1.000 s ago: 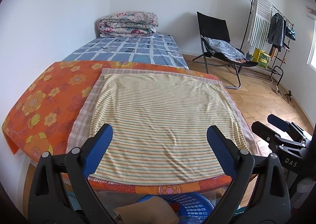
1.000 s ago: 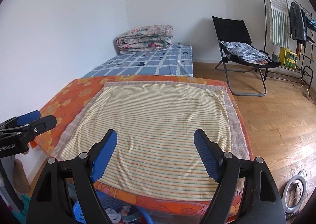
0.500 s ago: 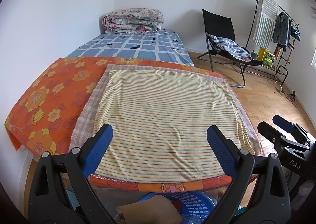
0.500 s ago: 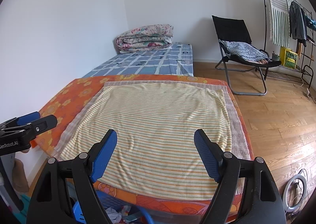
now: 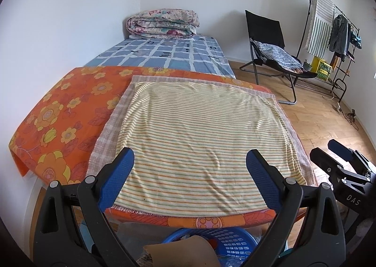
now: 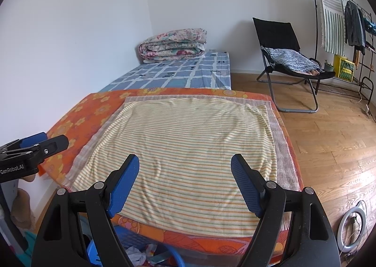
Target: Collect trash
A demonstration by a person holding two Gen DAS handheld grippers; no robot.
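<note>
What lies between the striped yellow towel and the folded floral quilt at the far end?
In both wrist views: past the striped towel come a checked cloth's edge, the orange floral cover, then the blue checked sheet under the quilt.

Striped cloth (image 5: 202, 144); glossy wood floor (image 6: 329, 149)

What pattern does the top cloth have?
The top cloth: thin stripes on pale yellow; left wrist view.

From where I steered, a striped cloth (image 5: 202, 147) lay on the near mattress (image 5: 63, 111); behind it a second mattress (image 5: 169, 55) carried a folded quilt (image 5: 162, 23). A folding chair (image 6: 284, 55) stood right, a basket (image 5: 225, 241) below the near edge.
</note>
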